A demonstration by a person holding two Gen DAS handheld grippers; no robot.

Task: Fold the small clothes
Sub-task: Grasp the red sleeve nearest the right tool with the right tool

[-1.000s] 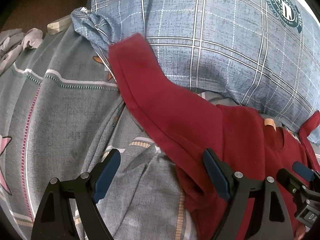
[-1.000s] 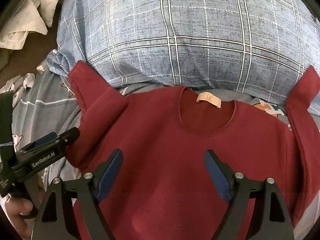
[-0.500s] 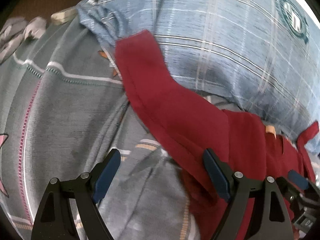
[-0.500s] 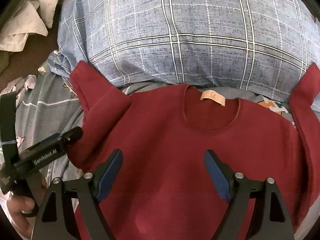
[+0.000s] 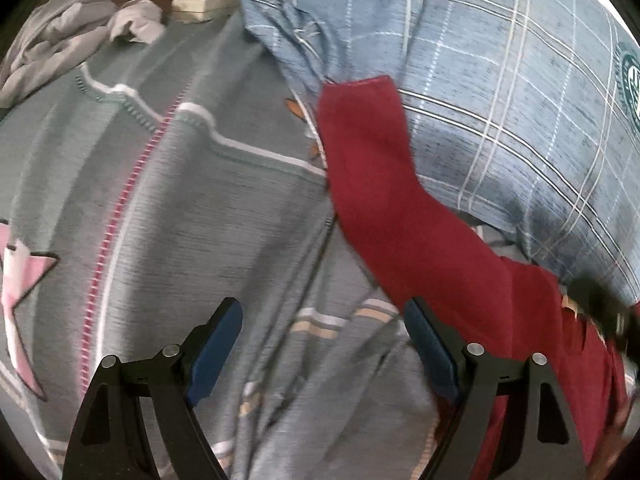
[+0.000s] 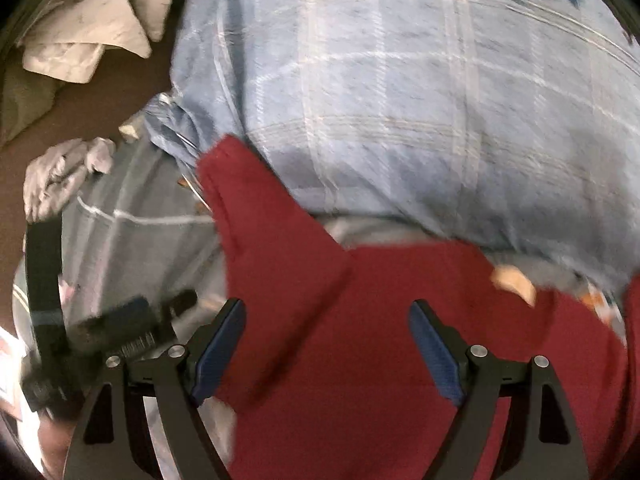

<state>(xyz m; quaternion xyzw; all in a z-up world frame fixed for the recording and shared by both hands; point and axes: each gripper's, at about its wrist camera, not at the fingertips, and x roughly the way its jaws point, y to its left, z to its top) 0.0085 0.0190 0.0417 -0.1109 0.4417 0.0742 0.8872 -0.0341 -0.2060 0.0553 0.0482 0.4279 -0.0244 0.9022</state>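
A dark red shirt (image 6: 360,340) lies spread on a grey patterned bedsheet (image 5: 180,220), its neck end tucked against a blue plaid pillow (image 6: 400,100) that fills the view from about 11 to 3 o'clock. In the right wrist view the shirt covers the lower middle and right, a tan neck label (image 6: 514,280) showing at about 3 o'clock, and one sleeve (image 6: 248,208) reaches up toward 10 o'clock onto the sheet. The right gripper (image 6: 327,344) hangs over the shirt's body with its jaws spread wide, holding nothing. The left gripper (image 5: 322,344) also has its jaws spread wide and empty; it sits over the bedsheet, its right finger at the edge of the sleeve, which runs from 4 o'clock up toward 12 in that view. A crumpled grey cloth (image 5: 60,48) lies at about 10 o'clock near the bed's edge. The right wrist view is blurred.
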